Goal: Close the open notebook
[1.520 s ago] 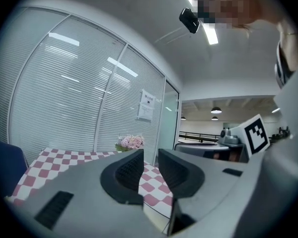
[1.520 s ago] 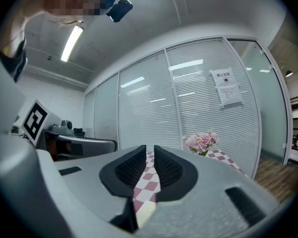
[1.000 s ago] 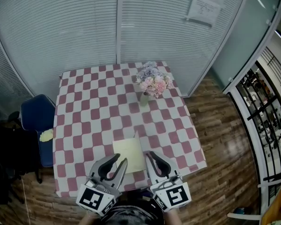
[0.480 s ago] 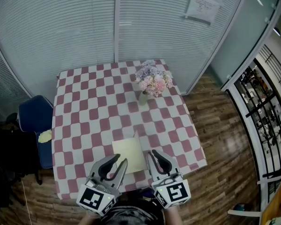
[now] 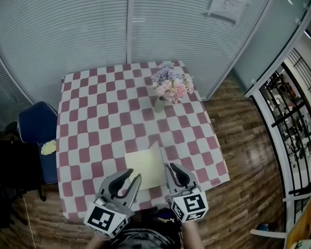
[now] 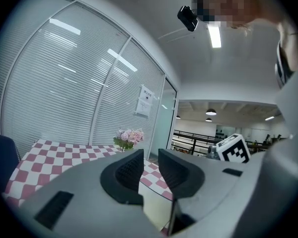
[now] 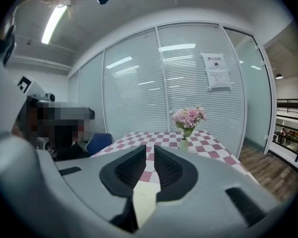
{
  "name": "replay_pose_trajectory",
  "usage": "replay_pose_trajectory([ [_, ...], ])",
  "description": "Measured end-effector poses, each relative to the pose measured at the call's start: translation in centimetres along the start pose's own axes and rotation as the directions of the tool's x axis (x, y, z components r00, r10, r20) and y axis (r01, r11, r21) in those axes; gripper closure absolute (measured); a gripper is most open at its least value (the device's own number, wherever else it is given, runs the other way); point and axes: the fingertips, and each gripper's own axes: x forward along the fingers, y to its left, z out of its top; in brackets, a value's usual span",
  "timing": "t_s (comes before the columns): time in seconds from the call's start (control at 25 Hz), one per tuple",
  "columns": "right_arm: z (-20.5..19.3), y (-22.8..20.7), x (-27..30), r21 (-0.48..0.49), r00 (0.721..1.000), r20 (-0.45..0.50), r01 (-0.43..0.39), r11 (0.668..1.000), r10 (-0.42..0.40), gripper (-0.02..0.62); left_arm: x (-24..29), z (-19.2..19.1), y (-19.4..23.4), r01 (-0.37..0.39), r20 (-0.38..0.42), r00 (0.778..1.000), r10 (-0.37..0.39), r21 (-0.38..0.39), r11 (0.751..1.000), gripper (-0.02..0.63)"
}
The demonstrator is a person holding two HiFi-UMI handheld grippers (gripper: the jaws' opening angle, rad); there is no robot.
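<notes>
**Head view with both gripper views.** The table (image 5: 103, 113), under a pink-and-white checked cloth, is standing with its far edge close to a slatted glass partition (image 5: 93, 30). A blue chair (image 5: 36, 123) is sitting just beside the table's left edge. Wooden floor (image 5: 238, 154) is lying open along the right edge.

The open notebook (image 5: 144, 167) is lying by the table's near edge, right of the middle. Its cream page is lying flat and its right-hand leaf is rising upright. Checked cloth is spreading open to the left and the far side of it.

The left gripper (image 5: 135, 175) is hovering over the notebook's near left corner. Its jaws are standing a narrow gap apart and clamping nothing. In the left gripper view, cloth and the cream page are showing through the gap, and the right gripper's marker cube (image 6: 233, 150) is showing to the right.

The right gripper (image 5: 172, 167) is hovering at the notebook's near right corner. Its jaws are likewise standing slightly apart. The cream page is showing low in the gap with checked cloth above it, and the pads are not pressing on it.

Near the far right corner, a vase (image 5: 159, 107) is holding pink and lilac flowers (image 5: 171, 84). The chair seat is carrying a small yellow item (image 5: 48, 148).
</notes>
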Motion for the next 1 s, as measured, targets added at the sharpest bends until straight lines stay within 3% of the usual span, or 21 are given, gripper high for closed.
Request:
replay_pose_trajectory([
  [0.36,-4.9,-1.0,1.6,0.005,0.99,-0.141,0.002,1.0,-0.001,0.529,-0.4,-0.9,0.5,0.001,-0.022,1.0,-0.001,-0.011,1.0,0.518],
  [0.6,-8.1,-0.7,3.0,-0.005,0.966,-0.257,-0.014,1.0,0.012,0.517,-0.9,-1.4,1.4,-0.02,-0.039,0.999,0.019,-0.02,1.0,0.518],
  [1.0,-12.3,-2.8,4.5,-0.057,0.922,-0.382,0.039,0.998,-0.057,0.497,-1.4,-1.7,2.1,-0.035,-0.05,0.998,0.033,-0.024,0.999,0.518],
])
